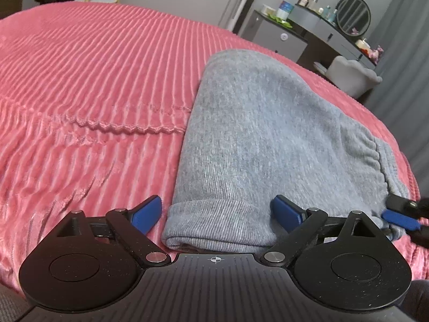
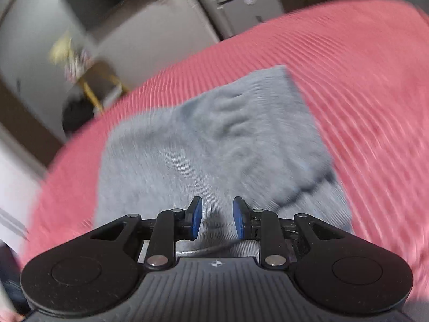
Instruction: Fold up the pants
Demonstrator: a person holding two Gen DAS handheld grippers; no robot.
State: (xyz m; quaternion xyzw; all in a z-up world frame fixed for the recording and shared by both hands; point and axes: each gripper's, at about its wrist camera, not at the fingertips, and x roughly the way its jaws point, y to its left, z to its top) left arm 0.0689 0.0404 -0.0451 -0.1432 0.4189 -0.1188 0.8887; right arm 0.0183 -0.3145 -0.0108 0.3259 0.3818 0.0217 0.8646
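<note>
Grey knit pants (image 1: 257, 134) lie folded into a compact stack on the pink ribbed bedspread (image 1: 80, 80). My left gripper (image 1: 217, 212) is open wide, its blue pads on either side of the near cuffed end of the stack, holding nothing. In the right wrist view, which is motion-blurred, the pants (image 2: 209, 145) fill the middle. My right gripper (image 2: 217, 220) is open with a moderate gap, just above the near edge of the fabric, empty. Its blue fingertip (image 1: 399, 220) shows at the right edge of the left wrist view, by the elastic waistband (image 1: 372, 150).
A dark dressing table (image 1: 321, 32) with bottles and a round mirror (image 1: 352, 16) stands beyond the bed, with a grey chair (image 1: 351, 75) beside it. A yellow-legged stool (image 2: 91, 91) and a grey cabinet (image 2: 249, 10) stand off the bed's far side.
</note>
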